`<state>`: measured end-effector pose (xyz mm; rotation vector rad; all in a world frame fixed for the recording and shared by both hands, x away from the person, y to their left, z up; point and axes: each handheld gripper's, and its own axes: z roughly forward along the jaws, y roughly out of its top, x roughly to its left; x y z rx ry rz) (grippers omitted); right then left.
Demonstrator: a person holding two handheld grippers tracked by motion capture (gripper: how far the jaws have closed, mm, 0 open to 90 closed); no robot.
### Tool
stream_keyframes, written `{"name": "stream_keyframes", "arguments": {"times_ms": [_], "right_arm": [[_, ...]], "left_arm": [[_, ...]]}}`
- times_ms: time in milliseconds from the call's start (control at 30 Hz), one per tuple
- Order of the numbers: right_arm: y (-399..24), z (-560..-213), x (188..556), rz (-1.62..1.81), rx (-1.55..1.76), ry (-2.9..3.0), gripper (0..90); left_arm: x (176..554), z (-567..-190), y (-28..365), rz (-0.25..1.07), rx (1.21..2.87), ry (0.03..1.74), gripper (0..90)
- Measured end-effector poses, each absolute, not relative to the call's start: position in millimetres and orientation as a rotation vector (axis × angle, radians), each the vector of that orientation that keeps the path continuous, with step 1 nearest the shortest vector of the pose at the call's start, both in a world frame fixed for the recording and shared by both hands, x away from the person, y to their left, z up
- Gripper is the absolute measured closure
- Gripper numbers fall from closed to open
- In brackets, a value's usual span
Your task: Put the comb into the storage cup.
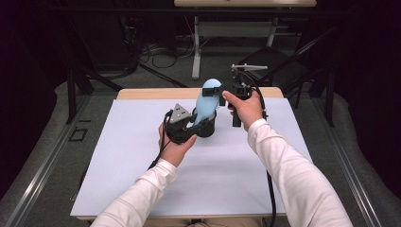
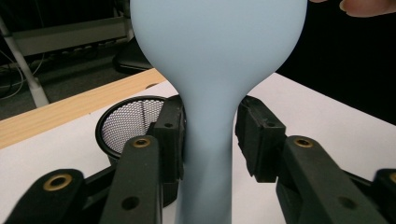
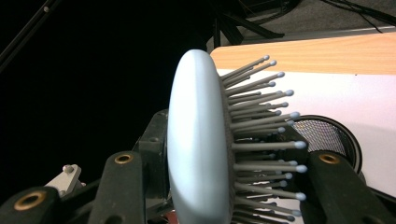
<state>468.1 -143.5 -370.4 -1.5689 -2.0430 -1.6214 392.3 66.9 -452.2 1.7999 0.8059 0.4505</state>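
Nearest the camera, a person in white sleeves is working two grippers over the table [image 1: 142, 179], with a hairbrush being set handle-first into a cup. The left gripper [image 1: 191, 124] is flanking the handle of the pale blue hairbrush [image 1: 204, 105] with its jaws released: one pad is lying against the handle, the other standing clear. Just beyond, the black mesh cup [image 1: 208, 127] is standing upright on the white sheet, the handle appearing to reach down to it, though whether it is seated cannot be told. Farther off, the right gripper [image 1: 222, 97] is clenching the brush head across its back and bristles. Judging by this, the placing is nearly done; the release remains. Count: one hairbrush, one cup, two grippers.
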Motion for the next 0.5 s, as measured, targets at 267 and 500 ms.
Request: {"name": "stream_keyframes", "arguments": {"times_ms": [267, 500], "right_arm": [[-146.3, -370.2, 468.7, -1.624, -1.585, -2.039, 50.0], [-148.7, -369.9, 469.5, -1.631, -1.600, -2.035, 49.9]], "left_arm": [[391.4, -453.0, 68.4, 0.447, 1.789, 0.816, 52.8], [392.5, -453.0, 71.6, 0.422, 1.774, 0.828, 45.5]]}}
